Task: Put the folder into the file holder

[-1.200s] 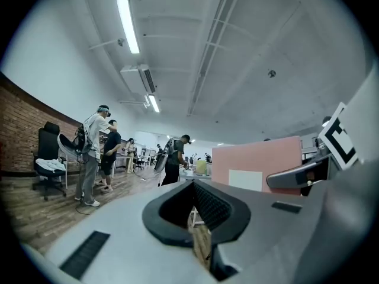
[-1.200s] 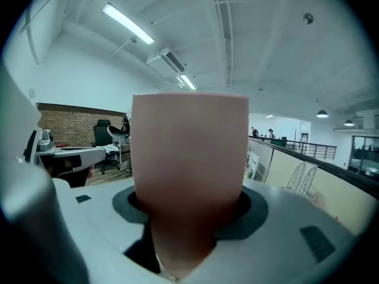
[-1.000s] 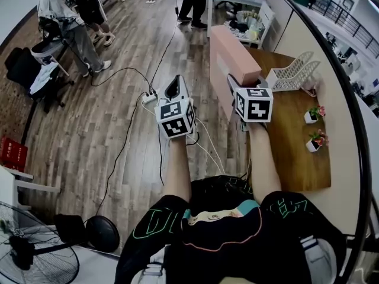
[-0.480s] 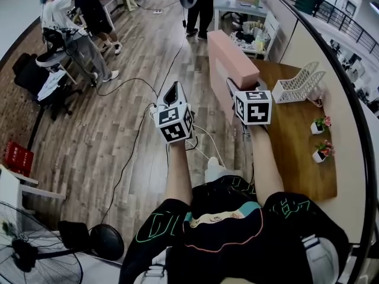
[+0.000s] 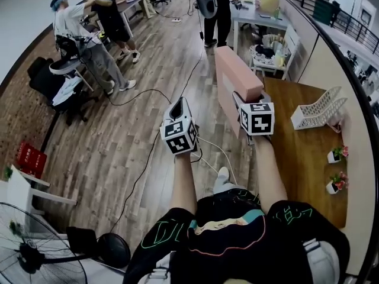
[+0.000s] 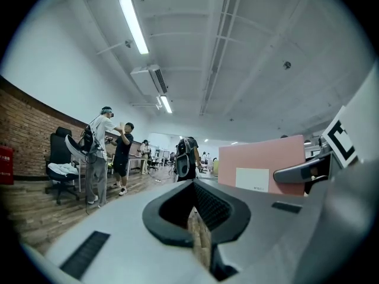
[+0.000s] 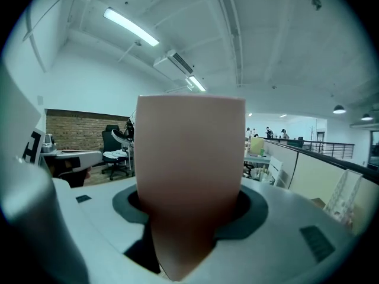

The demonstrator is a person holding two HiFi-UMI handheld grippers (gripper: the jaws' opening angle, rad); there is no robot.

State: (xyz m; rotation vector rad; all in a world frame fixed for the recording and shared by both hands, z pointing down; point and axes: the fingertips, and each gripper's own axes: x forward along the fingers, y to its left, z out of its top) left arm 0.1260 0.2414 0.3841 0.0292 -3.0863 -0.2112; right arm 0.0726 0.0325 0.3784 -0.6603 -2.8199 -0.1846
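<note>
At the far left, a fan (image 5: 26, 247) stands on the wooden floor (image 5: 118, 141) by its near edge. A red box (image 5: 29, 157) sits further along the left side. Beyond them two people (image 5: 89, 28) stand facing each other next to an office chair (image 5: 56, 78) draped with cloth. A cable (image 5: 142, 164) trails across the middle of the floor.

The left gripper (image 5: 176, 107) hangs over the floor, its jaws drawn together to a thin slit with nothing between them.

Just to its right, the right gripper (image 5: 243, 104) is clamped on the pink folder (image 5: 234, 76). The folder stands on edge between the jaws and fills most of the right gripper view. It is held in the air at the left edge of the desk (image 5: 290, 158), by the far left corner, with a white label on the side that faces the left gripper.

The white file holder (image 5: 317, 112) stands near the desk's far right corner, well apart from the folder and with its slots open. Two small potted plants (image 5: 335, 154) sit along the right edge, nearer the person than the file holder.
</note>
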